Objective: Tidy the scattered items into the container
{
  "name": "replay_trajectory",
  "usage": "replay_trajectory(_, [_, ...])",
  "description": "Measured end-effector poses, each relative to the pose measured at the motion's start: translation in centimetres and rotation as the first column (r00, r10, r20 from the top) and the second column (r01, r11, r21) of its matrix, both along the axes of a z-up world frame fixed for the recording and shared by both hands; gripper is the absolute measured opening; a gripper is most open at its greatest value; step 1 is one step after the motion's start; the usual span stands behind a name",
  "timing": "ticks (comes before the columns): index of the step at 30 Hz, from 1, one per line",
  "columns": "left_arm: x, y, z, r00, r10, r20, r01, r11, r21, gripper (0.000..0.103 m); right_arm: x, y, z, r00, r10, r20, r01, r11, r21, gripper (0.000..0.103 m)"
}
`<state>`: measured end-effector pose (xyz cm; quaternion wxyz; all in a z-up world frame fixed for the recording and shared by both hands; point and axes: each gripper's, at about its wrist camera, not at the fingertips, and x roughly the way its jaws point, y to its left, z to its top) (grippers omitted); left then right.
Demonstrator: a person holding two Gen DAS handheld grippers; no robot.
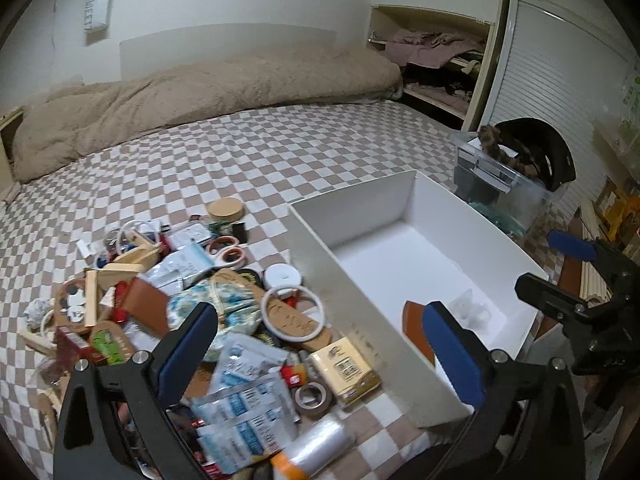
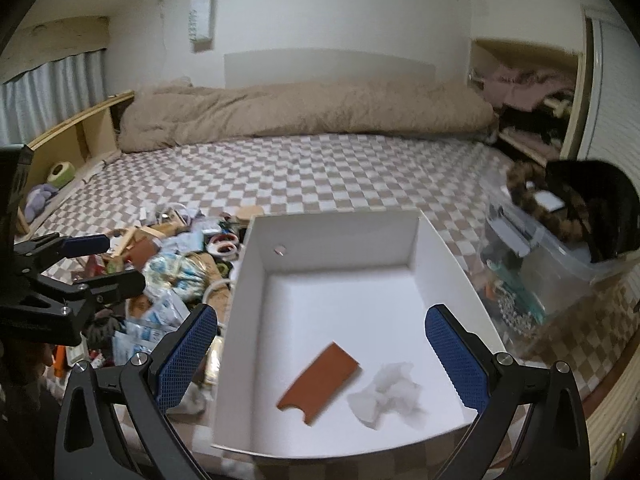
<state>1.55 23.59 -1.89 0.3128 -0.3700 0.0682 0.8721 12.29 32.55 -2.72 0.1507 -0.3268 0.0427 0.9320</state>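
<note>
Two items lie in your white box: a brown card and, just right of it, a crumpled tissue. Right wrist view: your right gripper hangs over the box's near end, fingers wide, nothing between them; your left gripper shows left of the box. Left wrist view: your left gripper straddles the box's left wall, fingers wide and empty. The clutter pile sits left of the box on the checked bedsheet.
</note>
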Motion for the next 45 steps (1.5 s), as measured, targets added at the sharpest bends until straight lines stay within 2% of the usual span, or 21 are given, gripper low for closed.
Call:
replay_trajectory(12, [2.8,-7.9,4.1,0.987,0.075,-0.145,-0.073,0.997,0.017,0.103,0.7,-6.2,3.8,0.986,0.068,-0.154,-0.068,0.998,0.01,0.103])
replay_trajectory(20, [5.5,-13.1,7.1,0.969,0.126,-0.212,-0.115,0.991,0.064,0.103,2.1,-10.5,6.6,0.954,0.137,-0.267,-0.135,0.991,0.026,0.103])
replay_trajectory(28, [7.8,-17.2,9.3,0.947,0.178,-0.267,-0.155,0.982,0.103,0.103,3.1,-14.1,8.2,0.924,0.194,-0.331,-0.19,0.981,0.046,0.103])
replay_trajectory(33, [9.3,-19.8,9.5,0.932,0.231,-0.279,-0.202,0.971,0.129,0.103,3.6,-15.8,8.1,0.911,0.205,-0.358,-0.2,0.979,0.05,0.103])
replay_trajectory(40, [10.4,-22.7,8.4,0.909,0.29,-0.299,-0.255,0.955,0.152,0.103,3.2,-18.0,6.7,0.909,0.237,-0.344,-0.239,0.97,0.037,0.103])
replay_trajectory(45, [10.1,-24.2,6.9,0.899,0.343,-0.272,-0.303,0.936,0.179,0.103,2.7,-18.6,5.5,0.909,0.24,-0.342,-0.247,0.969,0.022,0.103])
